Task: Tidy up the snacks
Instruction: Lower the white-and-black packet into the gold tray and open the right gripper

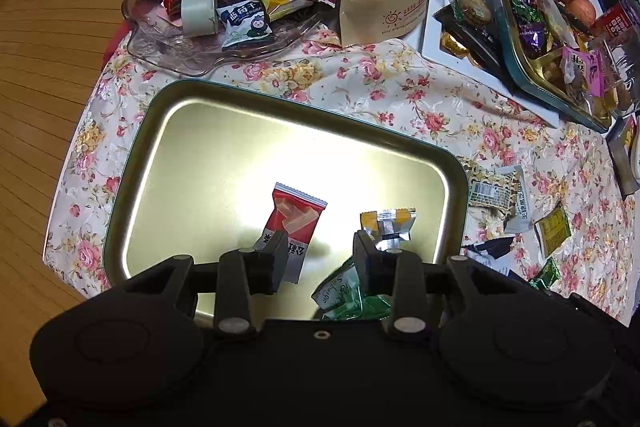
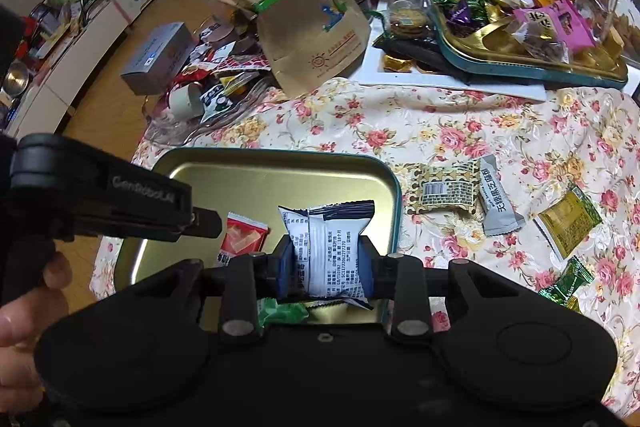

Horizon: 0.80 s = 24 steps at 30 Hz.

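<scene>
The right claw (image 2: 326,261) is closed on a white snack packet (image 2: 328,247) with black print and a dark top edge — its blue pads press the packet's two sides, and the packet stands upright between them over the near right part of the gold tin tray (image 2: 256,171). The tray sits on the counter's floral cloth (image 2: 460,131), its teal rim showing along the right edge.

The left claw (image 1: 320,255) hangs over the same tray (image 1: 208,147) with its fingers partly apart and nothing between them. Below it on the tray floor lie a red packet (image 1: 296,217) showing pale bars through its window, a small yellow and silver packet (image 1: 386,223), and a green wrapper (image 1: 348,299) close to the claw's body. In the right wrist view the left claw's black arm reaches in from the left, with a hand (image 2: 24,303) at the frame edge.

To the right of the tray, on the cloth, more snacks lie loose: a gold patterned packet (image 2: 444,189), touching a grey packet (image 2: 498,201), a yellow-green packet (image 2: 568,221) and a small green candy (image 2: 566,285). Farther back stand a brown paper bag (image 2: 308,27), a clear dish (image 1: 192,43) heaped with wrappers, and a second teal tray (image 2: 532,67) full of sweets.
</scene>
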Available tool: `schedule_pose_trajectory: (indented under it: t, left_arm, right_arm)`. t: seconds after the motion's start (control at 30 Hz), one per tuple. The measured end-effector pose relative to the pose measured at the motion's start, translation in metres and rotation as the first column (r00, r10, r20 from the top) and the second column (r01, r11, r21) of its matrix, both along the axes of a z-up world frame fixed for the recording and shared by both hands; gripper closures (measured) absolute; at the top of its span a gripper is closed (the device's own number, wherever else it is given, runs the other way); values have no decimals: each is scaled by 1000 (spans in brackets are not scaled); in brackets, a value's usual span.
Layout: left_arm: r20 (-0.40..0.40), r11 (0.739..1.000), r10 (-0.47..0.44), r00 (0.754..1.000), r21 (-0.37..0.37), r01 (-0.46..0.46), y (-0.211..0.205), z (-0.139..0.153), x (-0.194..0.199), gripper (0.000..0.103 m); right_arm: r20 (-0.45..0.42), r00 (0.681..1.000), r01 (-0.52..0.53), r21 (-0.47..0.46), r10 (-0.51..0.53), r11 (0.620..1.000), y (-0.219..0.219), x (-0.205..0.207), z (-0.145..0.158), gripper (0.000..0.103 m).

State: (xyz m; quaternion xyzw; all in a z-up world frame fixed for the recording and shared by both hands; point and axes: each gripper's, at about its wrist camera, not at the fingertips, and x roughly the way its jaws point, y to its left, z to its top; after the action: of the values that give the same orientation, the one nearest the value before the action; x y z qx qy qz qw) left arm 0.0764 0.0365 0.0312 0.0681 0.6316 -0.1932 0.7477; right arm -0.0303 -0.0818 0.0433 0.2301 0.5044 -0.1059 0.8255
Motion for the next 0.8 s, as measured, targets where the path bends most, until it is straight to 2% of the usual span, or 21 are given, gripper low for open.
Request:
schedule_pose_trajectory:
  t: [0.17,0.27,0.8]
  left_arm:
    - [-5,1000,-6,1000,2,6,-2,-1,-1,59]
    - [-5,1000,-10,1000,4,10,-3,-1,-2,59]
    - [-22,997,-70,997,15,71,-22,-5,-14,59]
  right_arm:
    - [3,1000,-31,9,31,999,5,0,1,59]
    - [-2,999,-37,12,37,999,5,0,1,57]
    - [-57,998,39,-8,-39,999,-19,-8,-7,56]
